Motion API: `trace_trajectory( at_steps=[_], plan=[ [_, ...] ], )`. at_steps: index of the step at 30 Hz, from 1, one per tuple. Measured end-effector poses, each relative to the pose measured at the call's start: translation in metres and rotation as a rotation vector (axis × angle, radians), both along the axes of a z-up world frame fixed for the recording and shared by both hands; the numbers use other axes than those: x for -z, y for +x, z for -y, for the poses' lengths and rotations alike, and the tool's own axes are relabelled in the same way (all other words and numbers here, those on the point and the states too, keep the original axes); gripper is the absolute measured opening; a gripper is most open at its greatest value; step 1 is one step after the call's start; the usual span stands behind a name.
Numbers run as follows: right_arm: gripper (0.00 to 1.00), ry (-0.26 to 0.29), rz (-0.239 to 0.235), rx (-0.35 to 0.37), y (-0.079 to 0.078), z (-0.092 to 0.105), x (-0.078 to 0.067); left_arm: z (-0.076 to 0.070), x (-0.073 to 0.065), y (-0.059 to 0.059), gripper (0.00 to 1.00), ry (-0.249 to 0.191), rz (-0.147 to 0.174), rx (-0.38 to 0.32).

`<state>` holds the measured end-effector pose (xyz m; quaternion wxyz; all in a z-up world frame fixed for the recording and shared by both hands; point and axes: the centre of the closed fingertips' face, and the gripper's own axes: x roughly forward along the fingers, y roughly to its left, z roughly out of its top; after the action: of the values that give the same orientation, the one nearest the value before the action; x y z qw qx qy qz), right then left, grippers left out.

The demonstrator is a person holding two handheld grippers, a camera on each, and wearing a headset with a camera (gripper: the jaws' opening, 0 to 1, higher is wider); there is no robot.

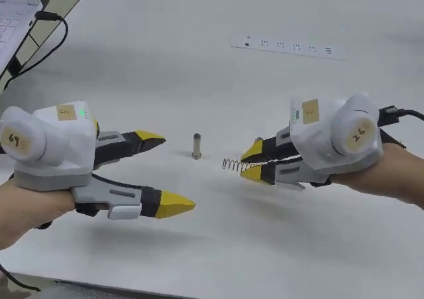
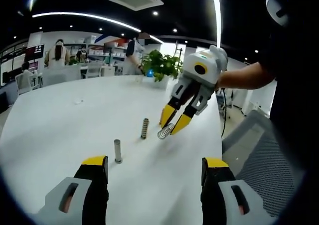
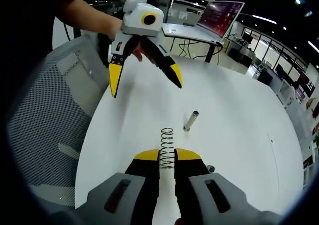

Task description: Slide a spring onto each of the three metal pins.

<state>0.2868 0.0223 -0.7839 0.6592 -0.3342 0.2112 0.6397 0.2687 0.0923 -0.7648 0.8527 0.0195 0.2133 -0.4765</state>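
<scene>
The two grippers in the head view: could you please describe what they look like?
The left gripper and the right gripper each have a rounded white housing, a grey body and black jaws with pointed yellow tips. Each carries tan stickers with handwritten marks. A small green light glows on the left one; a black cable leaves the right one.

Upright pin (image 1: 197, 146) stands mid-table (image 1: 199, 80), left gripper (image 1: 177, 173) on its left, right gripper (image 1: 243, 166) on its right. A spring (image 1: 232, 164) sits between the right jaws, poking toward the pin. A second pin (image 2: 145, 128) stands just behind those tips. Power strip (image 1: 289, 47) lies far back, laptop (image 1: 14, 14) far left.
</scene>
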Motion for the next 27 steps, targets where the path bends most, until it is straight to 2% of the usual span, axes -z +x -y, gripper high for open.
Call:
trace_trajectory(
  at_steps=[1, 8, 12, 18, 22, 27],
  plan=[
    [0.08, -0.002, 0.002, 0.0, -0.001, 0.001, 0.0, 0.001, -0.001, -0.001, 0.69, -0.007, -0.008, 0.006],
    [0.08, 0.001, 0.001, -0.007, -0.008, 0.003, -0.003, 0.014, -0.002, -0.005, 0.57, -0.015, -0.008, 0.06],
    [0.08, 0.0, 0.009, -0.019, -0.011, 0.002, -0.004, 0.021, -0.001, -0.004, 0.5, -0.016, -0.01, 0.084],
    [0.08, -0.002, 0.017, -0.028, -0.013, 0.001, -0.006, 0.034, -0.001, -0.001, 0.43, -0.012, 0.003, 0.125],
    [0.08, 0.0, 0.018, -0.031, -0.014, 0.0, -0.006, 0.041, 0.0, 0.002, 0.34, -0.013, -0.008, 0.149],
    [0.08, 0.002, 0.018, -0.034, -0.016, -0.001, -0.007, 0.05, -0.001, 0.003, 0.28, -0.016, -0.005, 0.173]
  ],
)
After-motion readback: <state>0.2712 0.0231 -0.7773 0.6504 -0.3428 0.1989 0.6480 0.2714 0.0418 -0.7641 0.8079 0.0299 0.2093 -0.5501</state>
